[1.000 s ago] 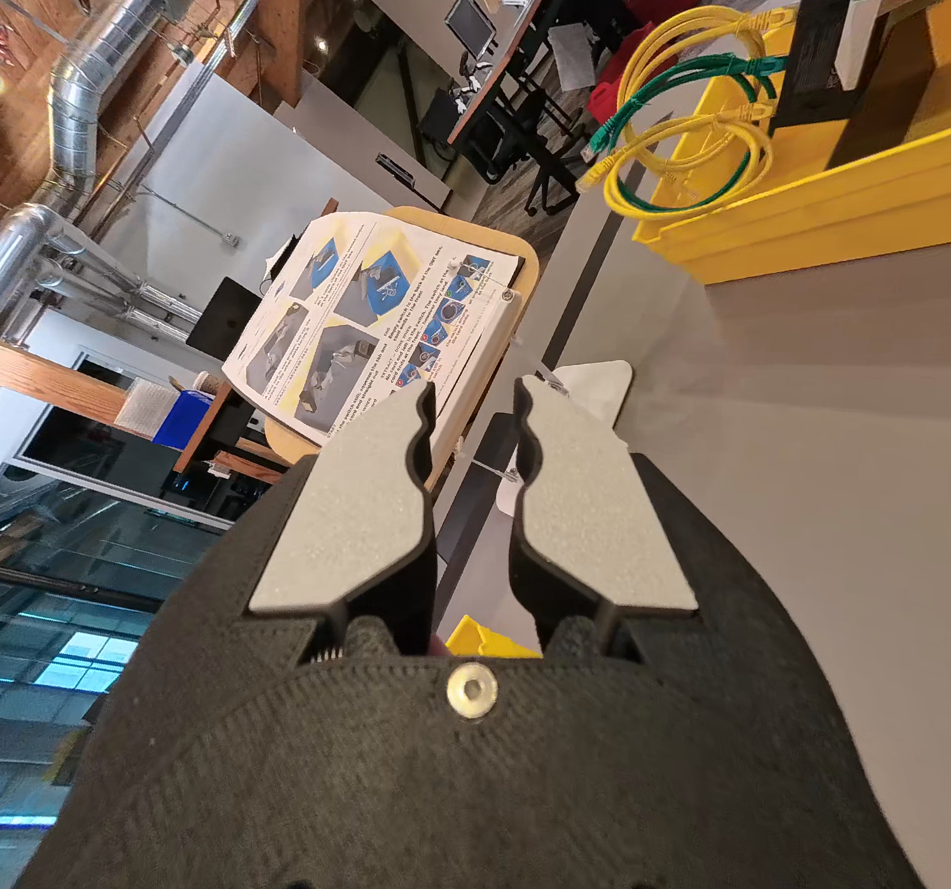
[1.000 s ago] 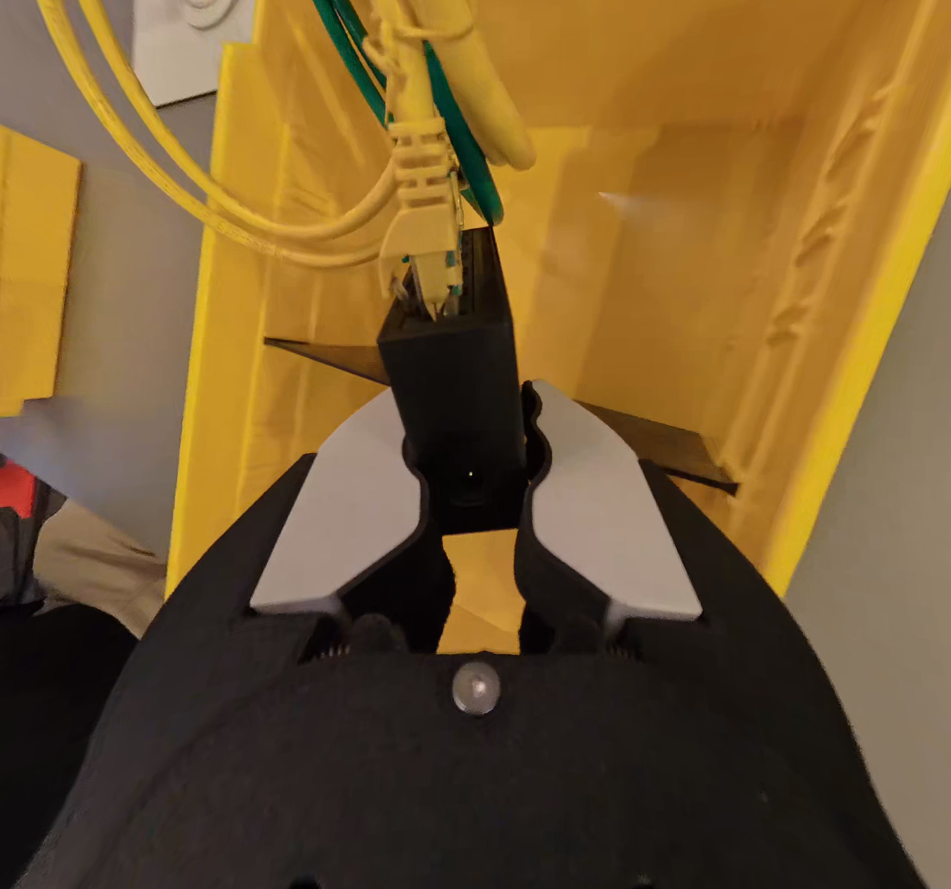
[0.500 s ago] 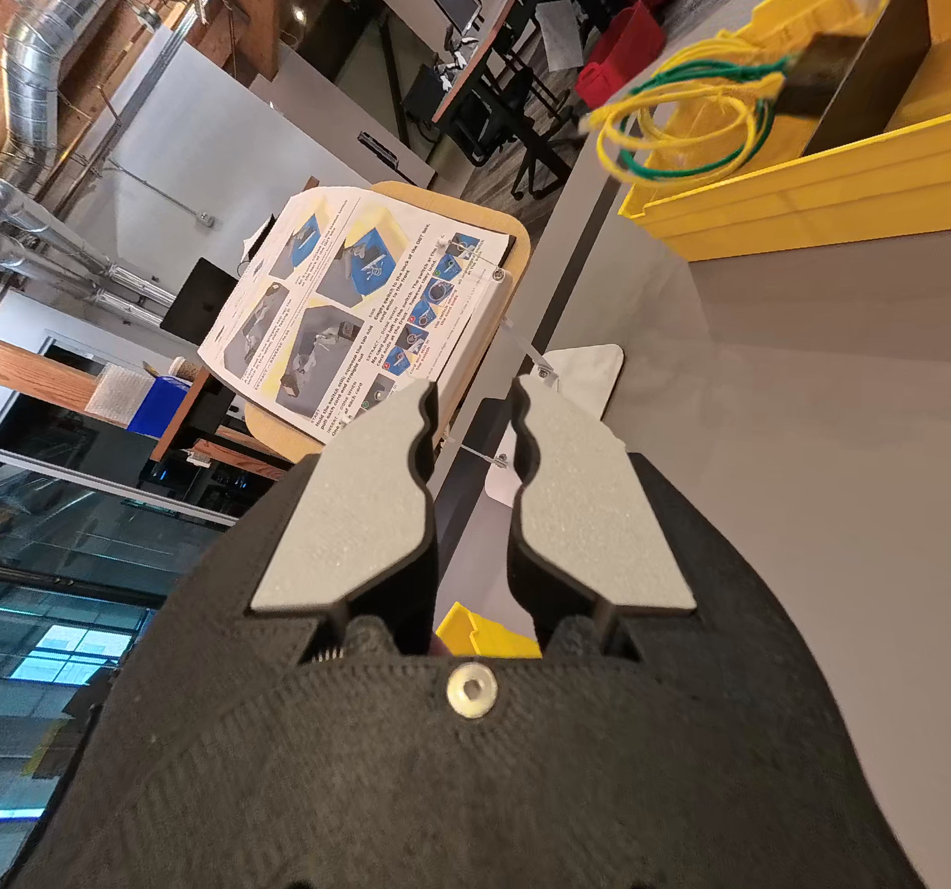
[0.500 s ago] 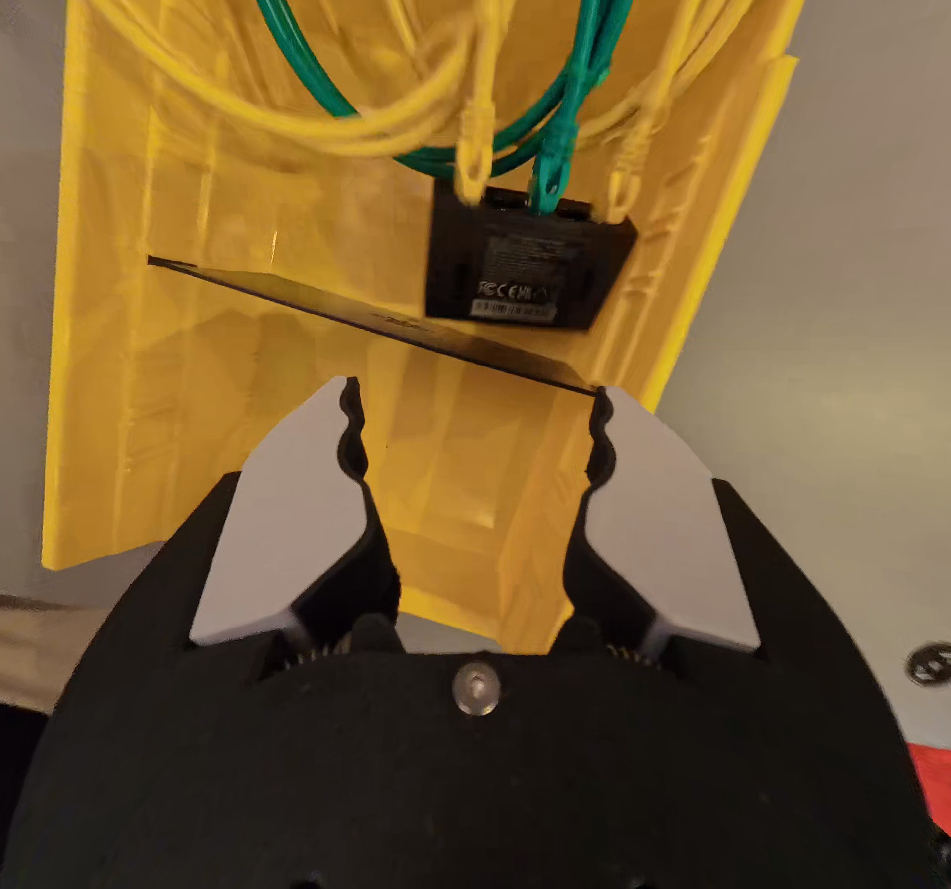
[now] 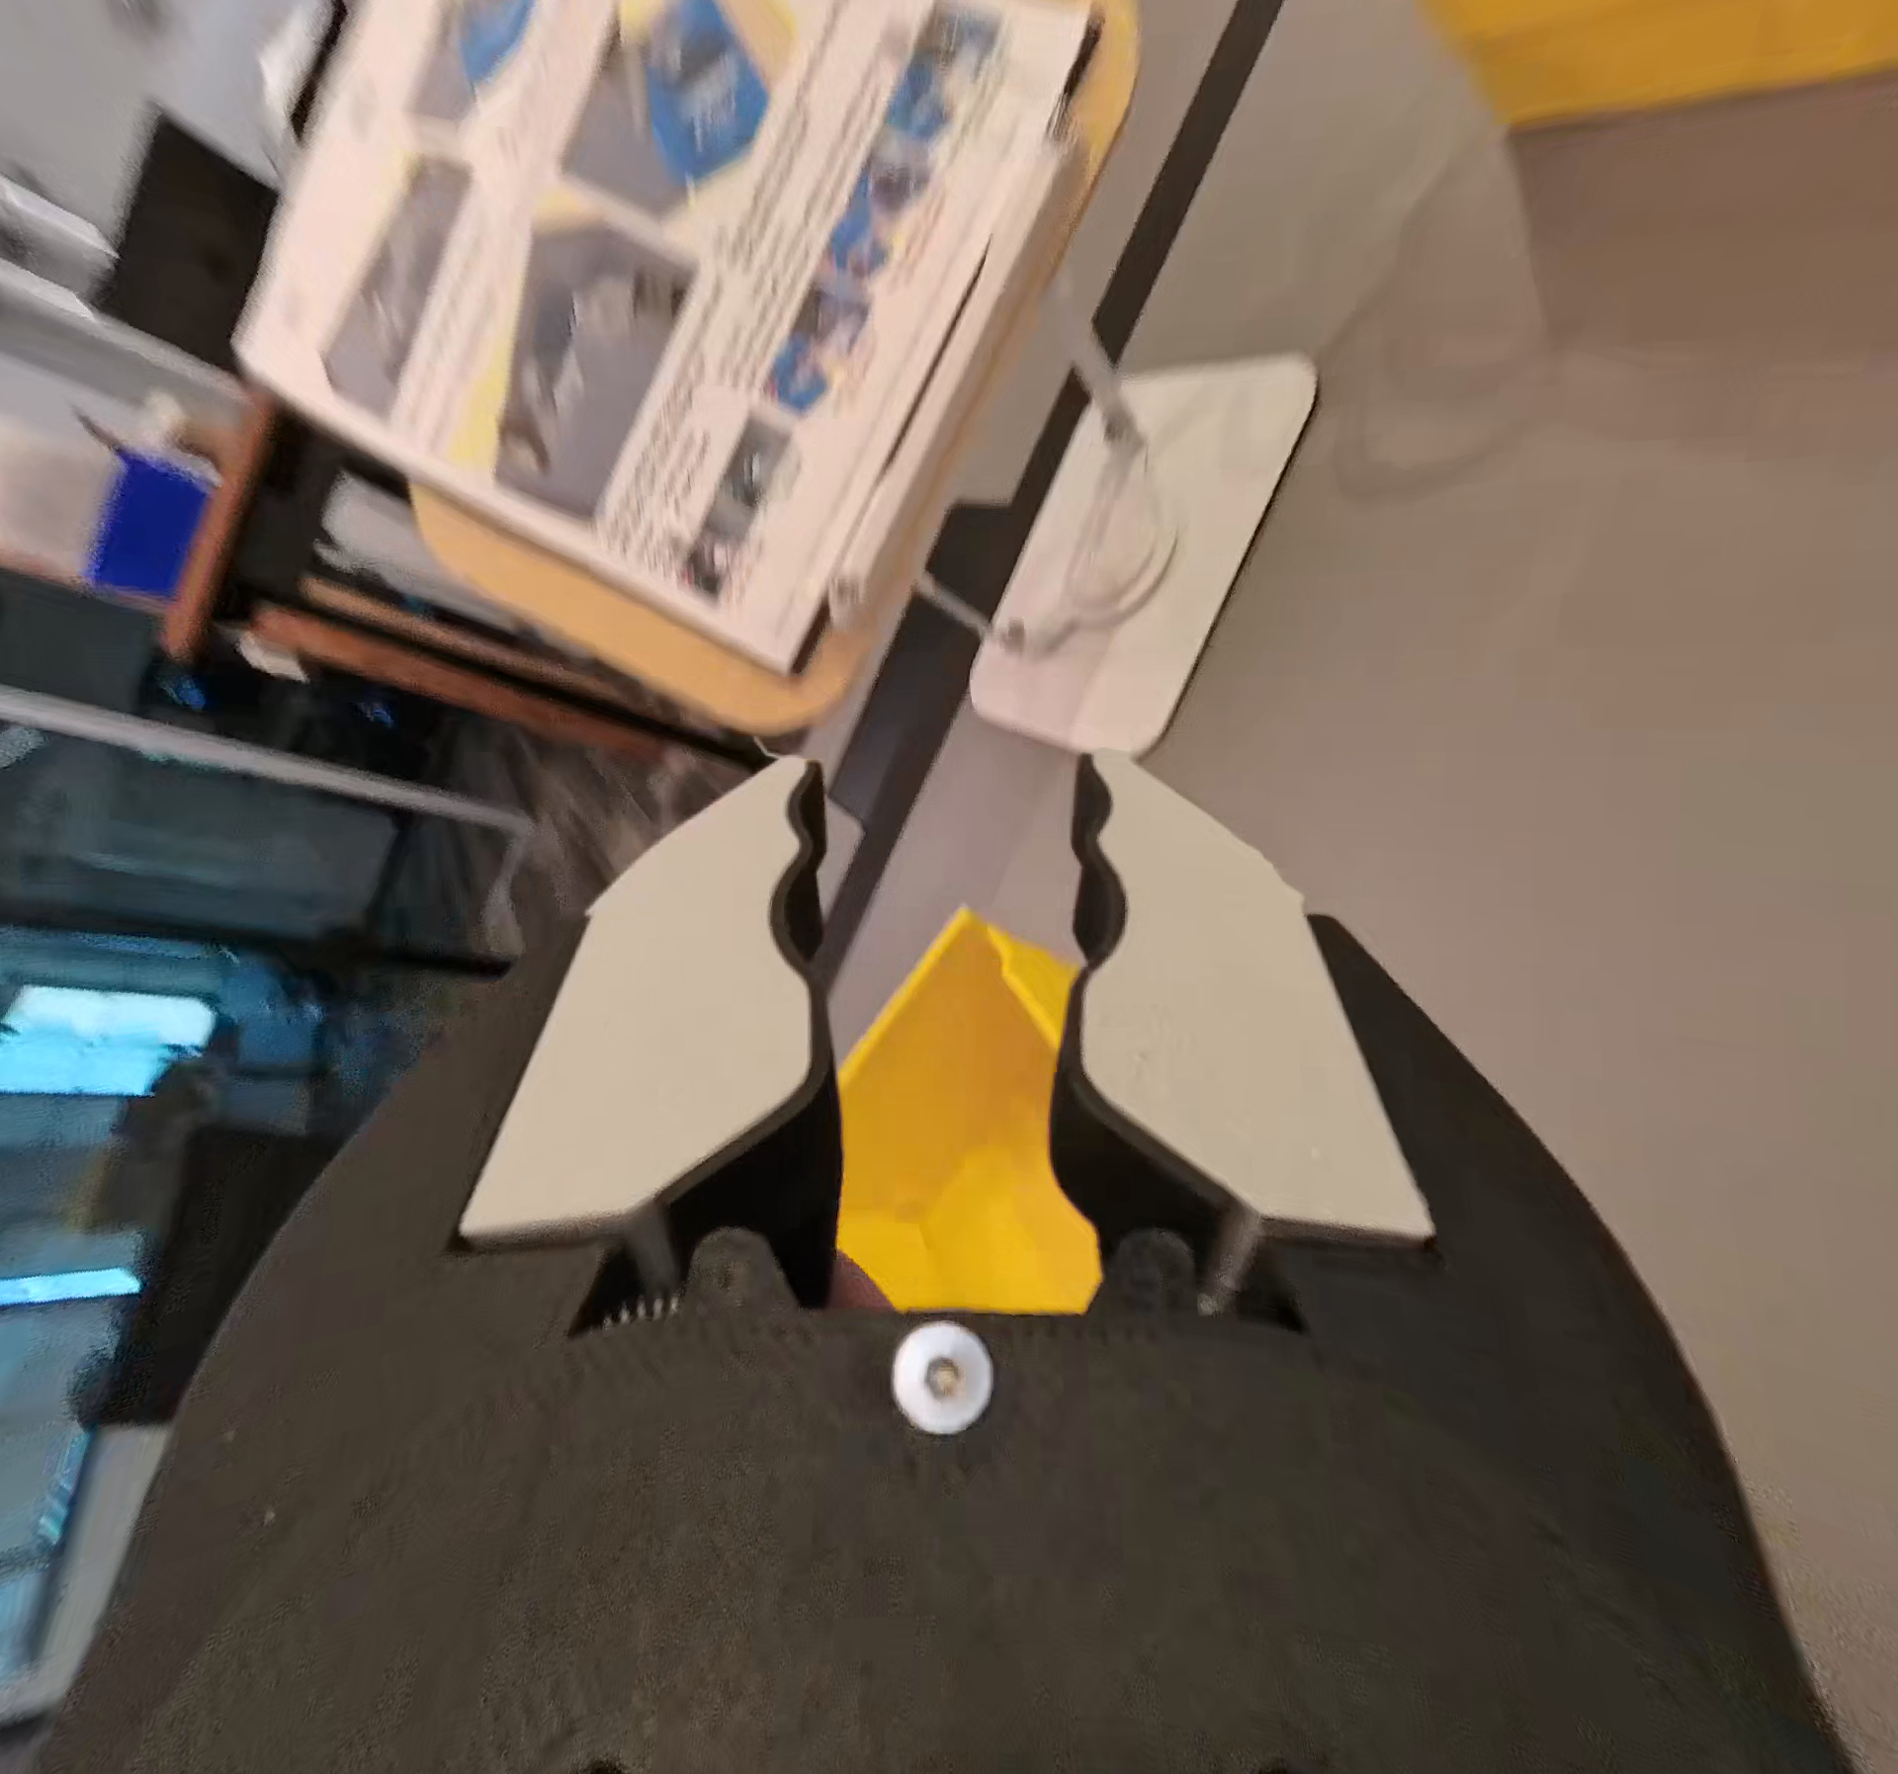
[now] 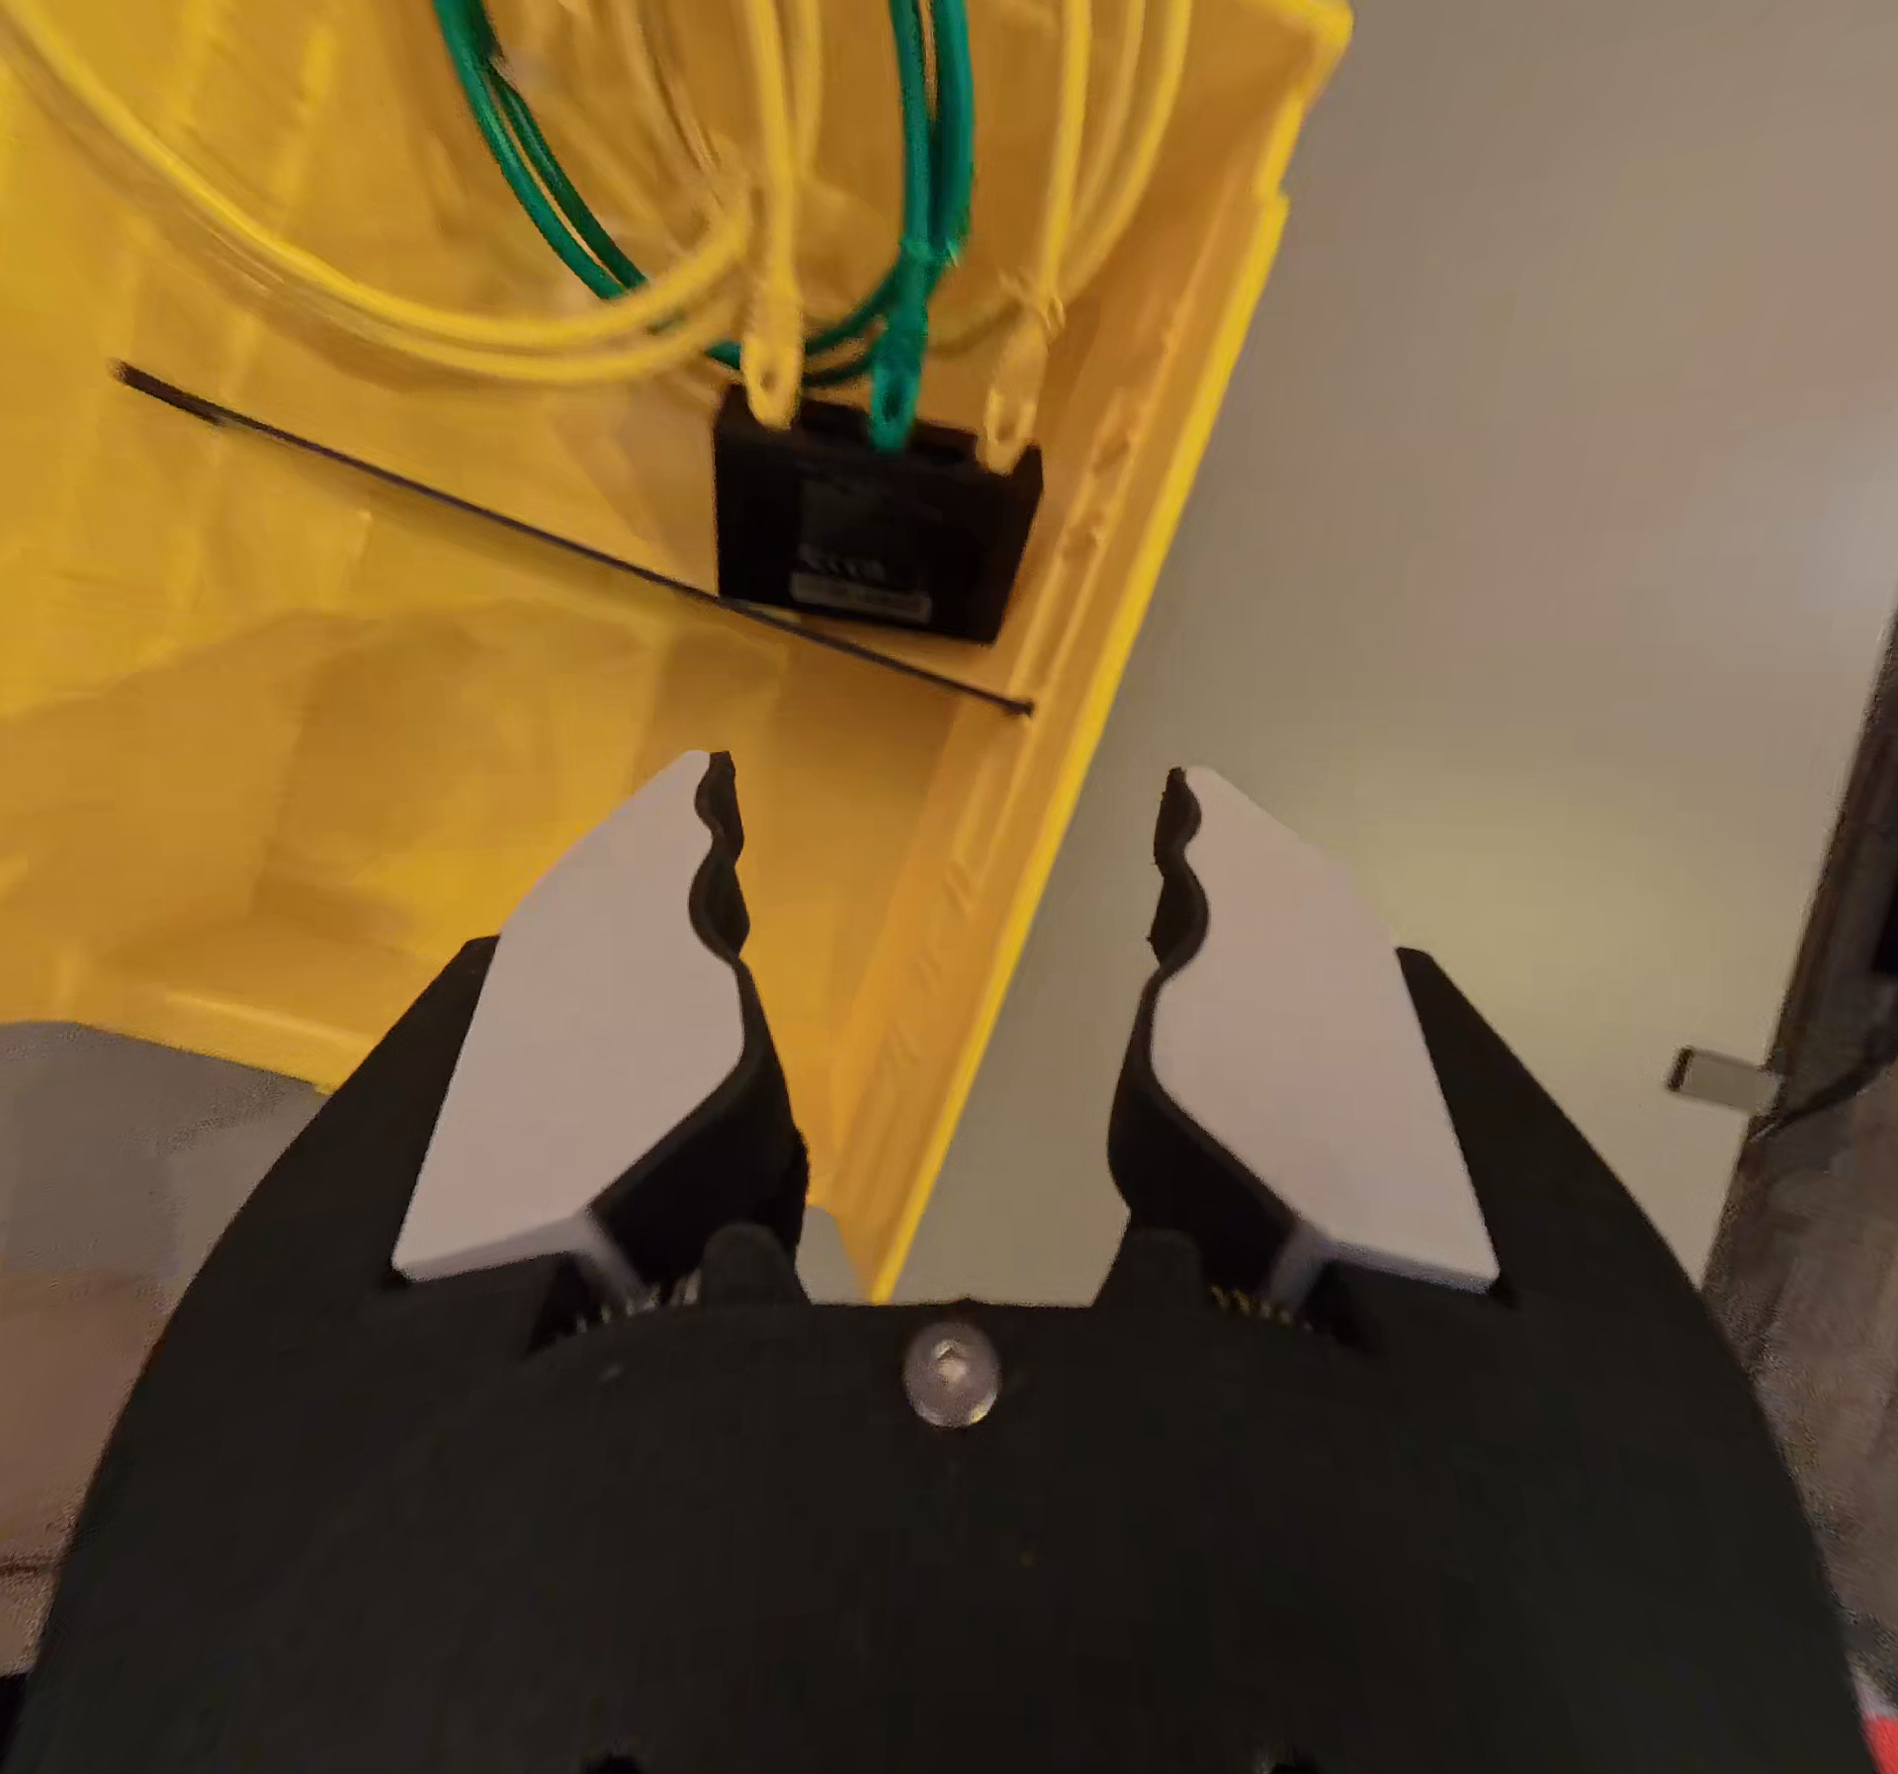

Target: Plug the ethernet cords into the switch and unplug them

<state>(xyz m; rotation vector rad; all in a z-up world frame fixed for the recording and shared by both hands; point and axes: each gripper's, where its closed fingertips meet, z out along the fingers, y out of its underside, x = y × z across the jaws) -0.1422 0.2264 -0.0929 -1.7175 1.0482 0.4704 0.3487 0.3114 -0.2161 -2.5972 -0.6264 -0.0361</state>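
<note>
In the right wrist view a black switch (image 6: 873, 534) lies in a yellow bin (image 6: 1078, 677), against its right wall. Two yellow ethernet cords (image 6: 765, 369) and a green cord (image 6: 904, 369) sit plugged into its far edge and loop away upward. My right gripper (image 6: 945, 780) is open and empty, held back from the switch over the bin's near part. My left gripper (image 5: 945, 780) is open and empty over the grey table, far from the bin, whose corner (image 5: 1643, 10) shows at the top right.
A thin black divider (image 6: 534, 534) crosses the bin just before the switch. In the left wrist view a stand with a printed sheet (image 5: 668, 287) rests on a white base (image 5: 1150, 554) at the table edge. A small yellow bin (image 5: 955, 1129) lies under the left gripper. Spacing between my two grippers at the tips: around 50 cm.
My right gripper has let go of the switch, opened wide and drawn back; the switch now lies in the bin. My left gripper has opened and swung away from the bin.
</note>
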